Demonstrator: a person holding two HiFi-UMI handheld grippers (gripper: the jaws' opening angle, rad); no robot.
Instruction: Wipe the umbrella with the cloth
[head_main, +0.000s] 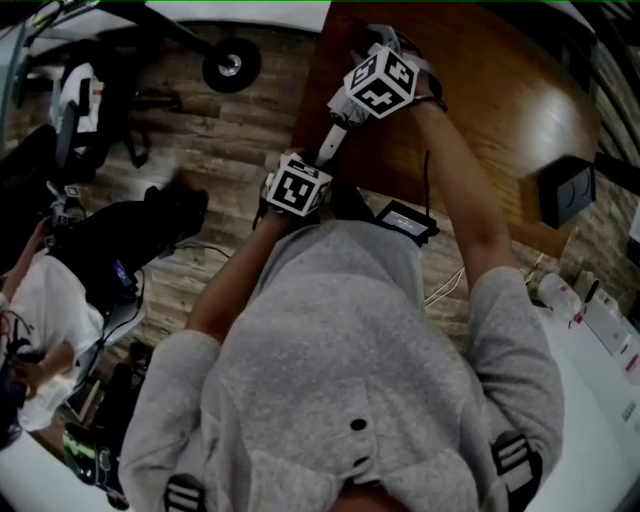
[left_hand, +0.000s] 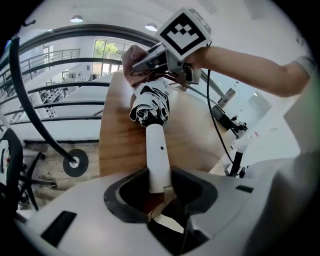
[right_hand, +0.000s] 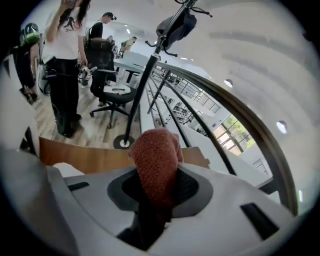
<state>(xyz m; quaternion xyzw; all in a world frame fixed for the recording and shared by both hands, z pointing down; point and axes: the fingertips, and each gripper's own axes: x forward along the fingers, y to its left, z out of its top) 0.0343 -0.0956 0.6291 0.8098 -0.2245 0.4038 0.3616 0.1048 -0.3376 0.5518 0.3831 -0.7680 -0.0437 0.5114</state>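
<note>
L hand-held gripper (left_hand: 160, 186): jaws clamped on butt of white handle (left_hand: 159, 150), nearest the lens.
Umbrella (left_hand: 150, 106): folded; black-and-white patterned canopy bunched above a plain white tube handle w/ one small dark dot. It points away from L hand-held gripper, over the desk (left_hand: 116, 140).
R hand-held gripper (right_hand: 156, 189): jaws pinched tight on cloth (right_hand: 156, 157).
Cloth: rust-red, nubby weave; wad stands up out of the jaws. In left gripper view it sits at canopy's far end.
Print: black-white square markers on each gripper's cube (left_hand: 185, 31). Labels on white items (head_main: 605, 325) at head view's right edge are too small to read.
Desk: brown wood grain, beneath umbrella.
Hidden: umbrella tip is behind cloth + R hand-held gripper, and cloth-to-canopy contact is hard to judge. Head view shows only a strip of handle btwn the two cubes.
Bkgd: ppl standing, office chair (right_hand: 112, 92), railings, windows beyond.
</note>
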